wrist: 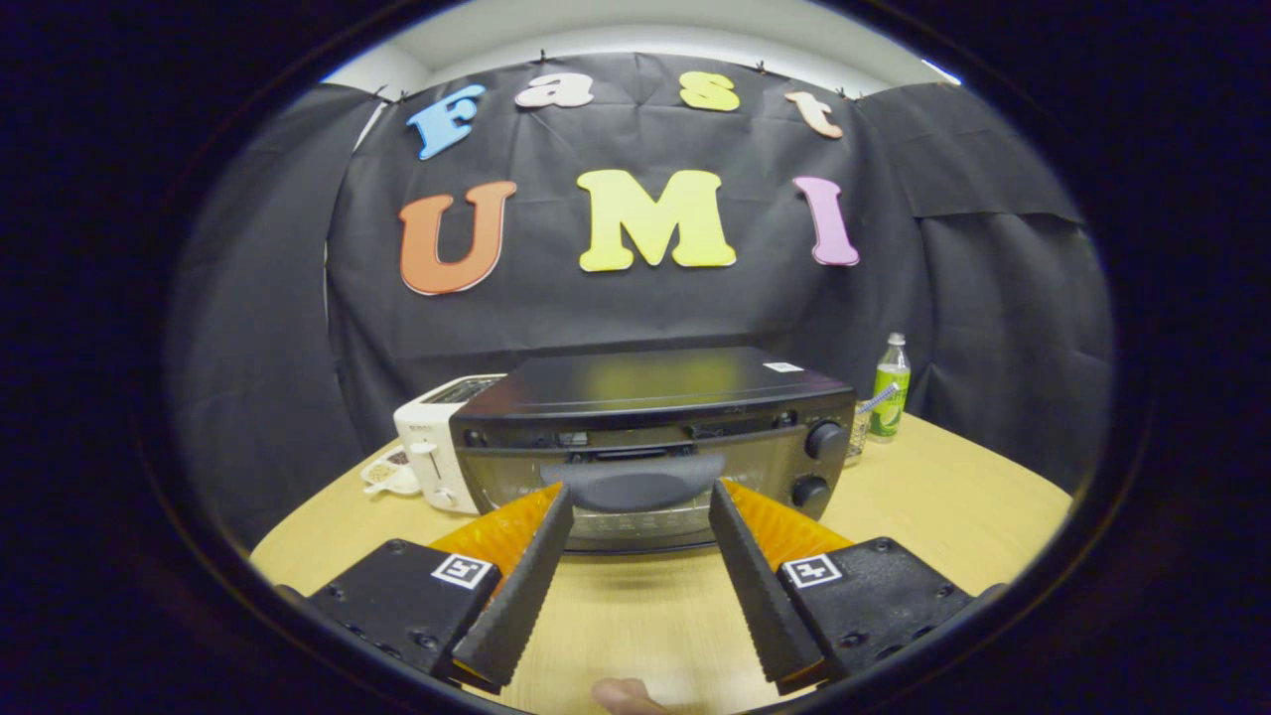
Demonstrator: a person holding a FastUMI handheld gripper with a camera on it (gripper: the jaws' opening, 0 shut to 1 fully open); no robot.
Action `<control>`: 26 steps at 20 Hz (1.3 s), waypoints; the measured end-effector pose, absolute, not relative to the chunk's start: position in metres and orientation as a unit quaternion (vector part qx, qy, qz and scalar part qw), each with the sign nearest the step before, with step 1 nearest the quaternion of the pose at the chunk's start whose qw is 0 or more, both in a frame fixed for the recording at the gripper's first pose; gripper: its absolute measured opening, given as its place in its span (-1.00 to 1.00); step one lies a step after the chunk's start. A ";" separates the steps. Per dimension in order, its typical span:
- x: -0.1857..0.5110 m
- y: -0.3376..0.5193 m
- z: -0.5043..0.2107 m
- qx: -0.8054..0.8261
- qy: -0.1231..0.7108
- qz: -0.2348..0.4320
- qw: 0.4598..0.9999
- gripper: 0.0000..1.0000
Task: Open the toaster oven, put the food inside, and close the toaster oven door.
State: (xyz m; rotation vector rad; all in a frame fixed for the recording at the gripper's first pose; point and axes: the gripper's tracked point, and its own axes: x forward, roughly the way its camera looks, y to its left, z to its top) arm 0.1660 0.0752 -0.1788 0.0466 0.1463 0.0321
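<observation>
Nearest thing in the gripper view: a fingertip (624,695) of the person, low between the two finger mounts, above bare tabletop. The gripper (640,501) has its fingers spread wide apart, nothing between them except table and, past the tips, the oven front; no contact with anything. The wooden table (953,516) is light tan with a rounded edge. Just ahead of the fingertips sits the toaster oven (650,437), squarely facing the gripper, door closed. Looks: black box body, flat glossy top catching a yellowish reflection, small white sticker (782,367) near the top's right rear corner. The door is dark tinted glass with a wide grey curved handle (634,484) across its upper part, and the handle sits in line with the gap between the fingertips. Interior barely readable through the glass; some rack lines show low down. Two round black knobs (824,440) are stacked on the right of the front panel. Touching or just beside the oven's left side stands a white pop-up toaster (429,447), with a small white dish (389,475) by it, contents too small to tell. Behind the oven's right corner stands a clear bottle with a green label (891,387), with a small wire basket (860,429) between it and the oven.
</observation>
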 end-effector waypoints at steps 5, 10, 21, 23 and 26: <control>0.131 0.071 -0.140 0.024 0.050 0.031 0.998 0.83; 0.080 0.054 -0.082 0.031 0.029 0.028 0.999 0.82; -0.045 -0.010 0.043 0.063 -0.060 -0.001 0.996 0.83; -0.058 -0.016 0.056 0.076 -0.073 0.000 0.994 0.84; -0.074 -0.018 0.064 0.063 -0.087 0.009 0.994 0.90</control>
